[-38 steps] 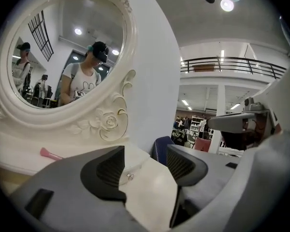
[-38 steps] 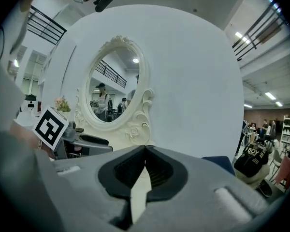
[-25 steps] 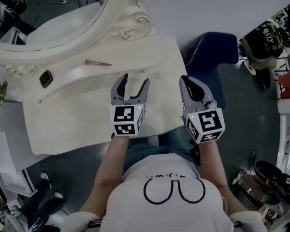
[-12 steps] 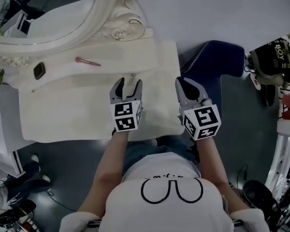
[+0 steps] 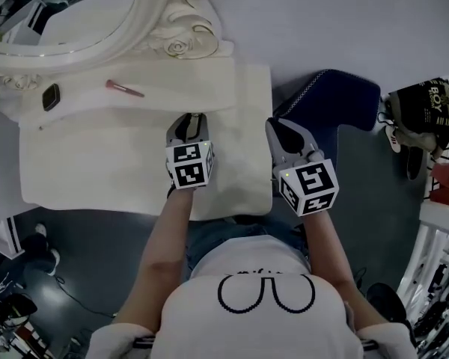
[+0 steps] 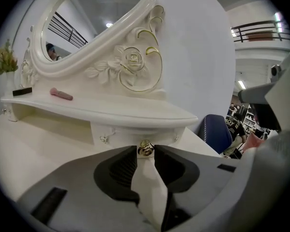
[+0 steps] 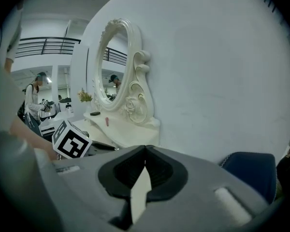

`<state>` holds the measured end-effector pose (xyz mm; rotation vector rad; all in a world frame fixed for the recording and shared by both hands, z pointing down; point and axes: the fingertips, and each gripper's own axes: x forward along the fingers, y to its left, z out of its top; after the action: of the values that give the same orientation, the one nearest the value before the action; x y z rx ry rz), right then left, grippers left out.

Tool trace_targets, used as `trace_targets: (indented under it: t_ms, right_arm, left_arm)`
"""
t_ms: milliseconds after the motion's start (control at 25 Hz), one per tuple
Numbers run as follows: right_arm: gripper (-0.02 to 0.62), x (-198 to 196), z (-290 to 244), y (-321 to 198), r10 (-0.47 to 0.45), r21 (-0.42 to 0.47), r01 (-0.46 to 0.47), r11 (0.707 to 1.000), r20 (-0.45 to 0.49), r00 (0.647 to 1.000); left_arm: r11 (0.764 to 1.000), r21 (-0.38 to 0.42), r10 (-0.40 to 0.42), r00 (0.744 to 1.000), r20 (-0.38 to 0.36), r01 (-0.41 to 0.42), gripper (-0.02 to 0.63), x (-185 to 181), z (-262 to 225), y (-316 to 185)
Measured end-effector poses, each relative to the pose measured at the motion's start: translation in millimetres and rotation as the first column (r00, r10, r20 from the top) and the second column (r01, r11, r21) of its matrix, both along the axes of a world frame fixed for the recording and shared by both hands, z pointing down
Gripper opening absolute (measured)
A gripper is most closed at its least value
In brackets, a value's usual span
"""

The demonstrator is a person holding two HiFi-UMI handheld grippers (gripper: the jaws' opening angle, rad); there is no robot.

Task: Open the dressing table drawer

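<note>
The white dressing table [image 5: 97, 170] lies below me, with small drawers [image 6: 130, 131] under its raised shelf. In the left gripper view a gold drawer knob [image 6: 145, 148] sits between the tips of my left gripper [image 6: 145, 151]. Its jaws are closing, and both pads touch the knob's sides. In the head view the left gripper [image 5: 189, 120] reaches over the tabletop to the shelf's front, and its fingers hide the knob. My right gripper [image 5: 275, 129] hovers at the table's right edge, shut and holding nothing. The right gripper [image 7: 145, 149] shows its tips meeting.
An ornate oval mirror [image 6: 87, 23] stands on the shelf, with a pink stick [image 5: 125, 88] and a small black item [image 5: 51, 96] lying there. A blue chair [image 5: 329, 103] stands right of the table. Bags and clutter line the right side of the floor.
My left gripper moved forward and down to the shelf's front, and its jaws went from wide open to narrow around the knob. The right gripper shifted forward a little and stayed shut.
</note>
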<state>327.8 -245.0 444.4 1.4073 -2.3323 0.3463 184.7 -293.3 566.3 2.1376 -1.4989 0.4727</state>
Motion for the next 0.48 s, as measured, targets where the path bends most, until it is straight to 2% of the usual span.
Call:
trace_targets:
  t_ms: [80, 480]
  right_arm:
    - [0.003, 0, 1, -1, -0.010, -0.002, 0.010, 1.000, -0.001, 1.000]
    - [0.003, -12, 3, 4, -0.039, -0.008, 0.039, 0.999, 0.015, 0.999]
  left_arm:
    - [1.000, -0.003, 0.000, 1.000, -0.001, 0.000, 0.094, 1, 1, -1]
    - [1.000, -0.022, 0.006, 1.000, 0.004, -0.006, 0.092, 1, -1, 12]
